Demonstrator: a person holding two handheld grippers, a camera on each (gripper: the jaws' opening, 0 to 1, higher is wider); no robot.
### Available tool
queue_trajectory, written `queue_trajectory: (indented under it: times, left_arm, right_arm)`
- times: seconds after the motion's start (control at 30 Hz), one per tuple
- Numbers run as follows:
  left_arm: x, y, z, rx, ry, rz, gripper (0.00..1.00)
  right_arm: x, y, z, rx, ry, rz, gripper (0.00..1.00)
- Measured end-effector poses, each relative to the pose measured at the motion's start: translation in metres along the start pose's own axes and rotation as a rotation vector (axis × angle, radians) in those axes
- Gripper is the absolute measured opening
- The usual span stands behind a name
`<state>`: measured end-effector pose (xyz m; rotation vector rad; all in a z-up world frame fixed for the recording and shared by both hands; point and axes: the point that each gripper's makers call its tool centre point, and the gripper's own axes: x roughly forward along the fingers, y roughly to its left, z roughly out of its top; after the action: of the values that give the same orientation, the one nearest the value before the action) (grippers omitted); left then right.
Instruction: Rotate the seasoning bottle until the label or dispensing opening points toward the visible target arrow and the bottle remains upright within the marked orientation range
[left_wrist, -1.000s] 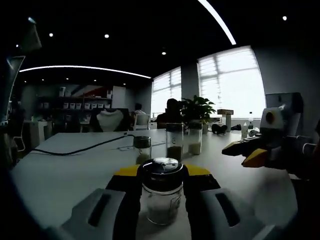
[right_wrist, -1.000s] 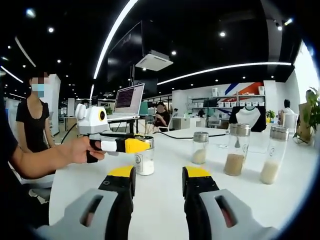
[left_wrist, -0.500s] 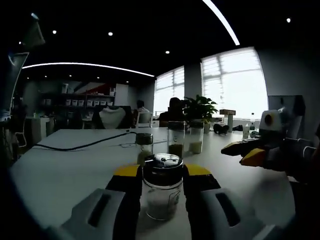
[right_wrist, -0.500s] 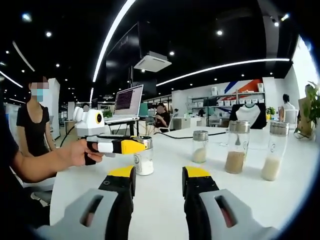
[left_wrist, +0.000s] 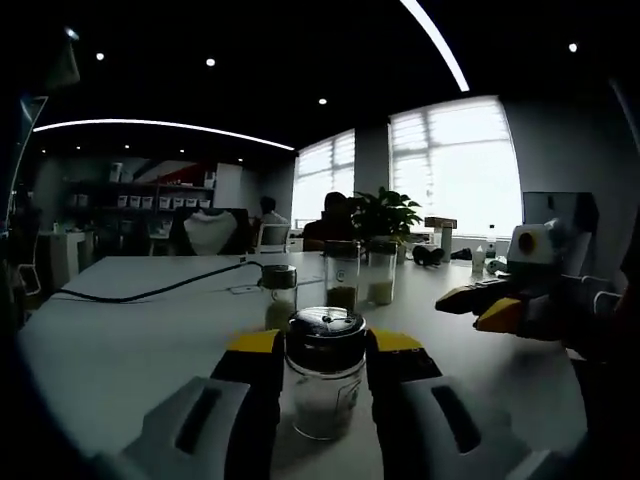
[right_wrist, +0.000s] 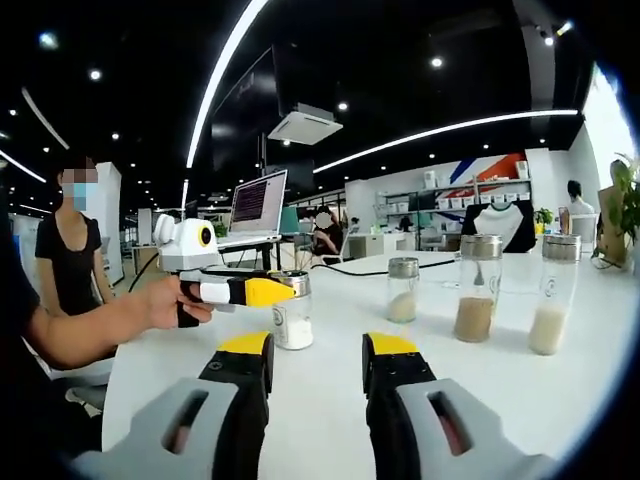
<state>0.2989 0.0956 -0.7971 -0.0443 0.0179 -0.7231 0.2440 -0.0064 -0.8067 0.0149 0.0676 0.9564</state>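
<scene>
On the white table (right_wrist: 330, 330), the left gripper (left_wrist: 322, 350) has its yellow-tipped jaws closed against the seasoning bottle (left_wrist: 325, 385), upright with white powder inside. The right gripper (right_wrist: 315, 350) hovers with jaws apart, holding nothing. Beyond the bottle stand three taller jars (right_wrist: 472, 300), a black cable (left_wrist: 150, 293), a plant (left_wrist: 385, 215) and bright windows (left_wrist: 455, 165).

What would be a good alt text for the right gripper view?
The left gripper, held by a hand, is shut on a small bottle of white powder on a white table. The right gripper is open in front, empty, and three more bottles stand to the right.
</scene>
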Motion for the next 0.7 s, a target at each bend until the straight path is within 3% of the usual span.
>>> queue_trajectory:
  times: [0.07,0.17,0.37,0.7]
  left_arm:
    - [-0.001,0.0,0.004,-0.03,-0.024,0.012,0.41]
    - [-0.002,-0.004,0.0,-0.026,-0.013,0.014,0.4]
    - [0.0,-0.002,-0.009,0.057,0.034,0.056,0.35]
    - [-0.001,-0.001,-0.009,0.008,0.024,0.03,0.34]
  right_arm:
    - [0.0,0.0,0.0,0.008,-0.002,0.003,0.34]
    - [-0.001,-0.002,-0.001,0.004,0.001,-0.004,0.33]
    - [0.0,-0.002,-0.001,0.012,-0.002,-0.004,0.33]
    - [0.002,0.002,0.002,0.015,-0.013,0.004,0.33]
